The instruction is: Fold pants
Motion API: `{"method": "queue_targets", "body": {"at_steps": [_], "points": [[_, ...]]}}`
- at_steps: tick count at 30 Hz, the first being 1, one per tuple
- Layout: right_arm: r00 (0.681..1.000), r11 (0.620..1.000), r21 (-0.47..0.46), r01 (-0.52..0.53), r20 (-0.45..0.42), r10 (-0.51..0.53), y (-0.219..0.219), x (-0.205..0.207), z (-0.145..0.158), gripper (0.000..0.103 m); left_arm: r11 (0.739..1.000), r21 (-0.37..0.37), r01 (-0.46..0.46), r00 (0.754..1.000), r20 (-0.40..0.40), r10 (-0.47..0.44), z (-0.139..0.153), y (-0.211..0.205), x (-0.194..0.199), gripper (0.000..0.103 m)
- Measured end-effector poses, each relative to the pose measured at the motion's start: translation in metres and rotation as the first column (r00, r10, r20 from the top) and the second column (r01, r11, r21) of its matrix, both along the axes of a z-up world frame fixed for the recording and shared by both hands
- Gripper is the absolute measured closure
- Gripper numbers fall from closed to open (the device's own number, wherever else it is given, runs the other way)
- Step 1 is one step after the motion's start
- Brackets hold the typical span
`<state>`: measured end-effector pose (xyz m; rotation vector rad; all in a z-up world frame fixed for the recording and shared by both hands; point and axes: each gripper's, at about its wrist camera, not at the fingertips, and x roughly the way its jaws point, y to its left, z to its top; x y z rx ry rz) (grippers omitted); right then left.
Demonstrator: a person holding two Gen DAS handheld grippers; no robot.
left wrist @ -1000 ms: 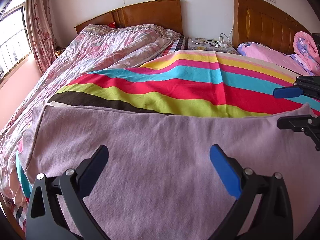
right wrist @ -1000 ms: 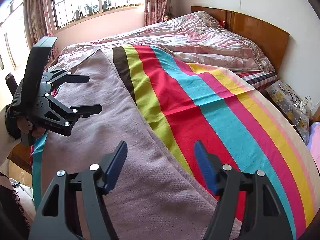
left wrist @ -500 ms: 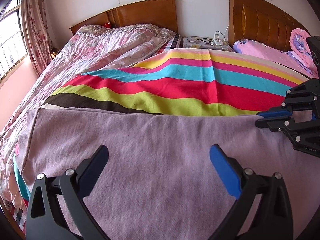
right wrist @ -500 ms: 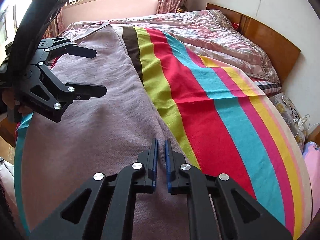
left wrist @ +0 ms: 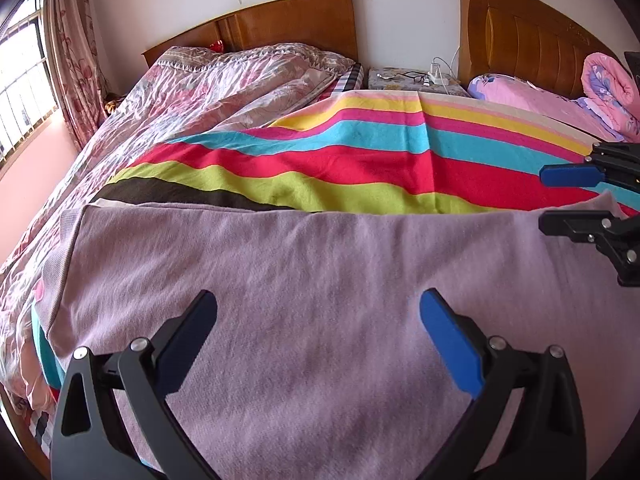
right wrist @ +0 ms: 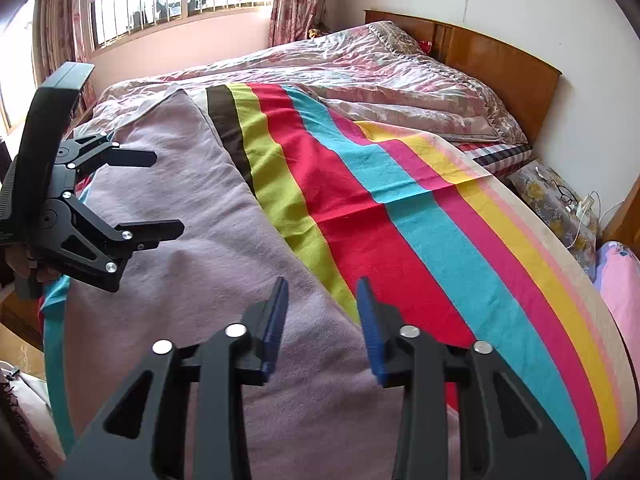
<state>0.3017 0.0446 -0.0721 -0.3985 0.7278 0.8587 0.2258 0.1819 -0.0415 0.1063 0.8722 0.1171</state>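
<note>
Change: right hand-held gripper point(right wrist: 322, 322) had reopened from clenched, jaws parted over the cloth.
Left hand-held gripper point(left wrist: 318, 332): spread wide, released, holding nothing.
Pants point(left wrist: 320, 280): lilac, flat at 6 o'clock, overlapping the striped blanket point(left wrist: 360, 168).
Bed point(left wrist: 224, 80): pink quilt at 11 o'clock.

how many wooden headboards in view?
2. One headboard stands behind the floral quilt on the left; a second headboard stands at right behind the pink bedding. More may lie outside the frame.
</note>
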Motion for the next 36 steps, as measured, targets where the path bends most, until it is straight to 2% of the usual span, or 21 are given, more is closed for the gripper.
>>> {"method": "queue_targets", "body": {"at_steps": [1,3,4,5,6,7,9,12,15,16,18,20,21,23,25,26,29,32,33,34,36], "points": [[1.0,1.0,0.019,0.008,-0.012,-0.008,-0.008,-0.007,0.002,0.016,1.0,0.008,0.01,1.0,-0.013,-0.01,-0.001,-0.003,0.0,0.001],[0.999,1.0,-0.015,0.025,-0.048,-0.026,-0.018,-0.015,-0.005,0.022,0.999,0.035,0.031,0.997,-0.071,-0.028,-0.013,-0.011,0.003,0.001],[0.997,0.997,-0.072,0.041,-0.059,-0.046,-0.021,-0.016,-0.014,0.026,0.998,0.05,0.028,0.995,-0.101,-0.023,-0.021,-0.013,0.006,0.001],[0.994,0.989,-0.136,0.063,-0.077,-0.074,-0.026,-0.016,-0.026,0.027,0.999,0.04,0.01,0.996,-0.085,-0.006,-0.02,-0.011,0.007,0.001],[0.989,0.979,-0.178,0.095,-0.092,-0.113,-0.034,-0.015,-0.034,0.028,0.999,0.04,-0.011,0.993,-0.115,0.016,-0.019,-0.012,0.01,0.001],[0.983,0.98,-0.15,0.127,-0.113,-0.145,-0.048,-0.018,-0.032,0.028,0.998,0.056,-0.041,0.99,-0.129,0.048,-0.016,-0.014,0.012,0.001],[0.964,0.97,-0.095,0.224,-0.122,-0.235,-0.081,-0.031,-0.017,0.026,0.992,0.098,-0.085,0.992,-0.083,0.094,0.002,-0.028,0.007,0.002],[0.924,0.927,-0.022,0.374,-0.079,-0.375,-0.143,-0.07,0.003,0.014,0.999,-0.003,0.052,0.999,-0.011,-0.052,0.031,-0.069,-0.01,0.002],[0.841,0.845,0.0,0.536,-0.086,-0.534,-0.205,-0.11,0.004,0.014,0.969,-0.037,0.242,0.97,-0.014,-0.243,0.031,-0.133,-0.02,0.002],[0.81,0.813,0.0,0.582,-0.09,-0.58,-0.223,-0.123,0.001,0.014,0.954,-0.03,0.298,0.954,-0.021,-0.298,0.025,-0.154,-0.023,0.002],[0.766,0.771,-0.01,0.637,-0.104,-0.635,-0.25,-0.149,-0.011,0.014,0.926,0.017,0.377,0.925,-0.061,-0.375,0.007,-0.192,-0.028,0.001],[0.734,0.745,-0.048,0.665,-0.14,-0.665,-0.269,-0.168,-0.032,0.014,0.91,0.059,0.41,0.908,-0.124,-0.401,-0.018,-0.216,-0.027,0.001],[0.728,0.742,-0.073,0.666,-0.155,-0.668,-0.272,-0.175,-0.046,0.013,0.916,0.061,0.396,0.917,-0.083,-0.391,-0.021,-0.217,-0.029,0.001],[0.756,0.761,-0.053,0.647,-0.087,-0.649,-0.273,-0.193,-0.051,0.014,0.922,0.045,0.386,0.921,-0.086,-0.381,-0.025,-0.216,-0.025,0.001],[0.745,0.75,-0.038,0.661,-0.091,-0.661,-0.279,-0.203,-0.048,0.014,0.928,0.022,0.371,0.922,-0.127,-0.366,-0.024,-0.213,-0.019,0.001],[0.73,0.734,-0.031,0.678,-0.086,-0.678,-0.283,-0.208,-0.045,0.014,0.936,0.04,0.35,0.931,-0.124,-0.343,-0.02,-0.211,-0.021,0.002],[0.687,0.687,0.017,0.726,-0.043,-0.725,-0.295,-0.228,-0.033,0.014,0.931,0.022,0.363,0.93,-0.066,-0.361,-0.003,-0.209,-0.033,0.001],[0.681,0.683,-0.004,0.73,-0.083,-0.728,-0.307,-0.239,-0.048,0.013,0.927,0.072,0.369,0.928,-0.089,-0.362,-0.011,-0.217,-0.037,0.001],[0.695,0.696,0.006,0.718,-0.056,-0.716,-0.307,-0.245,-0.052,0.013,0.927,0.086,0.365,0.928,-0.113,-0.355,-0.018,-0.22,-0.038,0.001],[0.703,0.703,0.012,0.711,-0.035,-0.711,-0.306,-0.251,-0.053,0.013,0.931,0.081,0.355,0.931,-0.113,-0.346,-0.023,-0.219,-0.039,0.001],[0.697,0.697,0.03,0.717,-0.068,-0.714,-0.311,-0.255,-0.052,0.013,0.938,0.044,0.343,0.936,-0.103,-0.337,-0.024,-0.214,-0.04,0.001]]}}
